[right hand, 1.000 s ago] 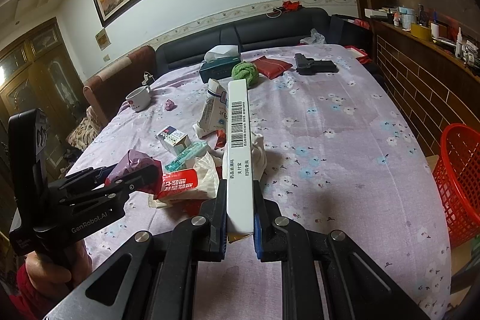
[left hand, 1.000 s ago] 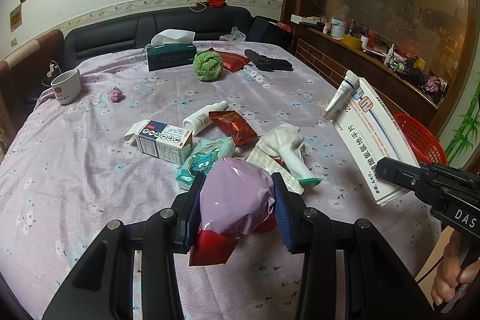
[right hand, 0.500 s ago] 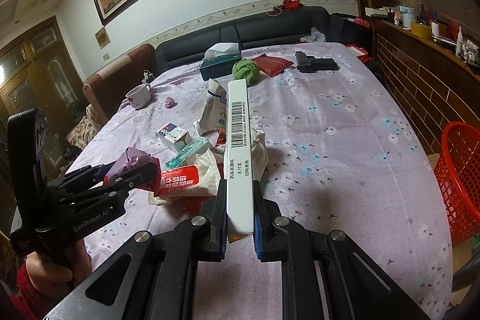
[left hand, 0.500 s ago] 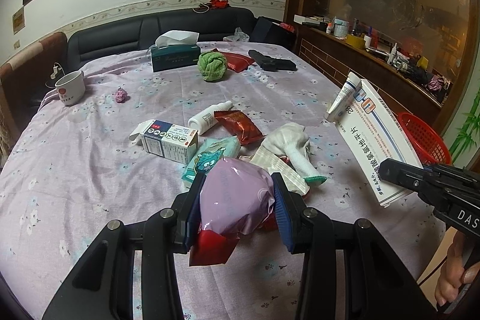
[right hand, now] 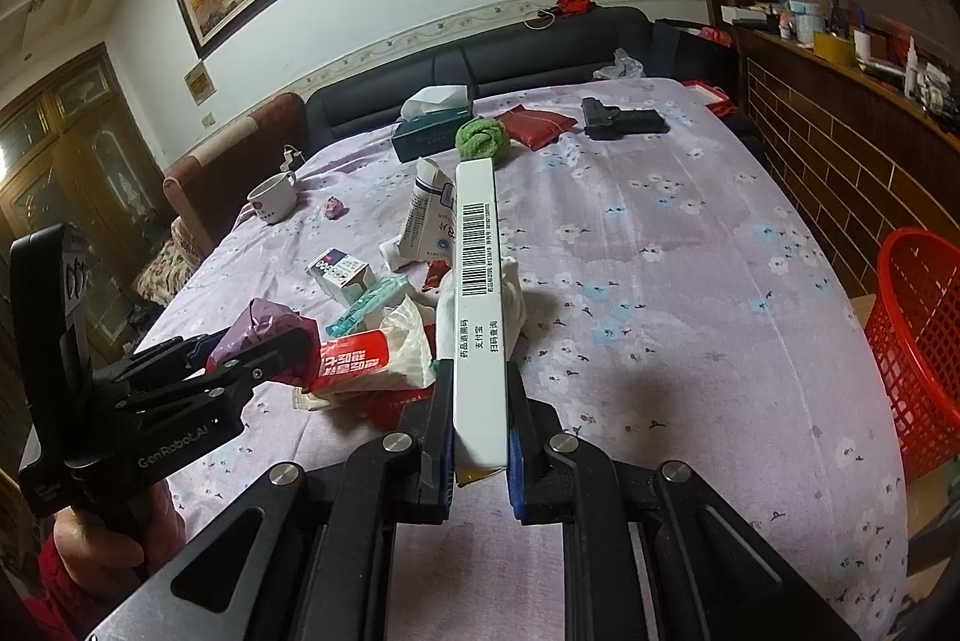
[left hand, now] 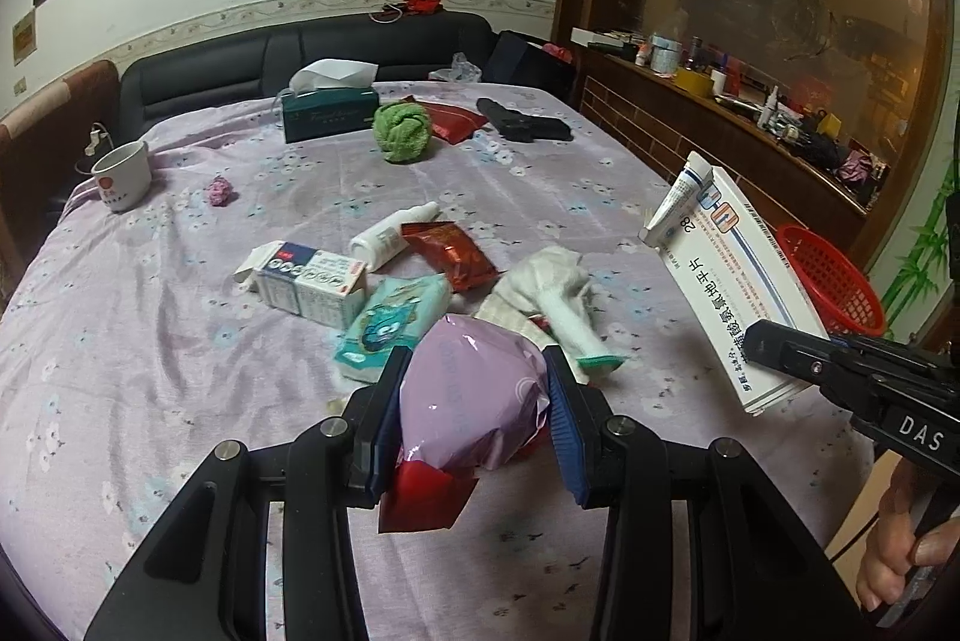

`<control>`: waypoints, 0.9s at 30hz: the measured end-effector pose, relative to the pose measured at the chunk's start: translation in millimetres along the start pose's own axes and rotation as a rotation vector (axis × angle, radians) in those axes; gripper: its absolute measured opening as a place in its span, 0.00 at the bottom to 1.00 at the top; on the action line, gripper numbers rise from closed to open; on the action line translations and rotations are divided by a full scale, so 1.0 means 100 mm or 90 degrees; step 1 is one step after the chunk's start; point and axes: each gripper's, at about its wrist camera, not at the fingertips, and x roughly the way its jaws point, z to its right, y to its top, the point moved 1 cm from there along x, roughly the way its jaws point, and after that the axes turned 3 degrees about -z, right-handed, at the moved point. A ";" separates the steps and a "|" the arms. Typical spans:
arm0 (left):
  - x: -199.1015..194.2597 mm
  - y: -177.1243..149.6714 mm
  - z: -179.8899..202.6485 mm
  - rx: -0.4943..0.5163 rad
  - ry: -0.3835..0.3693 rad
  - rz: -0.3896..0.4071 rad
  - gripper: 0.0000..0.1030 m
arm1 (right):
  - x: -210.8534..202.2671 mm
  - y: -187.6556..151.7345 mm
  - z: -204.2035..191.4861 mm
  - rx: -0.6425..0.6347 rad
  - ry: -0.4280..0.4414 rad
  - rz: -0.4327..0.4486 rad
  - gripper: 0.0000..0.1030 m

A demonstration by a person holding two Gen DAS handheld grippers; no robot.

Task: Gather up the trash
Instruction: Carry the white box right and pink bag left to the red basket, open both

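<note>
Both grippers have come back a little from the pile, and each one still holds its trash. Nothing on the table has moved.

The left gripper (left hand: 474,401) is squeezed shut on a purple bag (left hand: 474,389). A red wrapper (left hand: 420,497) hangs out under the bag, and it looks pinched in there too. The bag is up off the table (left hand: 150,371), just in front of the pile.

The right gripper (right hand: 477,437) is squeezed shut on the near end of a long white box (right hand: 477,281). The box points straight away from the gripper, over the pile. A white tube (left hand: 678,200) sits against the far end of the box, and how it is held there cannot be seen.

The red basket (right hand: 918,347) is past the table edge on the right side. It sits lower than the tabletop. The right gripper is nearer to it than the left one.

So the box most likely goes first. The long box would need to swing right and tip down to fit in the basket. The tube may fall off on the way.

The left gripper has farther to go, across in front of the right one.

Lots of trash is left: a carton (left hand: 306,284), a teal pack (left hand: 393,323), a small bottle (left hand: 393,239) and a dark red packet (left hand: 450,254).
</note>
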 end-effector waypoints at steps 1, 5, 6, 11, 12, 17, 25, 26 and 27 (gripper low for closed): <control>0.00 0.01 0.03 0.004 -0.001 0.001 0.40 | -0.02 0.00 0.03 0.005 -0.001 0.001 0.14; 0.03 0.06 0.18 0.019 -0.019 -0.001 0.40 | -0.12 -0.01 0.13 0.020 -0.008 0.011 0.14; 0.04 0.08 0.23 0.022 -0.027 -0.004 0.40 | -0.14 -0.02 0.17 0.025 -0.010 0.014 0.14; 0.09 0.17 0.51 0.043 -0.057 -0.012 0.40 | -0.27 -0.03 0.40 0.055 -0.019 0.027 0.14; 0.10 0.20 0.59 0.050 -0.064 -0.013 0.40 | -0.32 -0.03 0.47 0.065 -0.022 0.032 0.14; 0.14 0.35 1.15 0.103 -0.108 -0.012 0.40 | -0.66 -0.04 0.93 0.119 -0.056 0.076 0.14; 0.35 0.54 2.23 0.193 -0.194 -0.023 0.40 | -1.28 -0.15 1.91 0.236 -0.131 0.146 0.14; 0.41 0.57 2.38 0.200 -0.209 -0.029 0.40 | -1.35 -0.16 2.02 0.246 -0.141 0.151 0.14; 0.47 0.60 2.50 0.204 -0.218 -0.033 0.40 | -1.40 -0.17 2.12 0.253 -0.150 0.154 0.14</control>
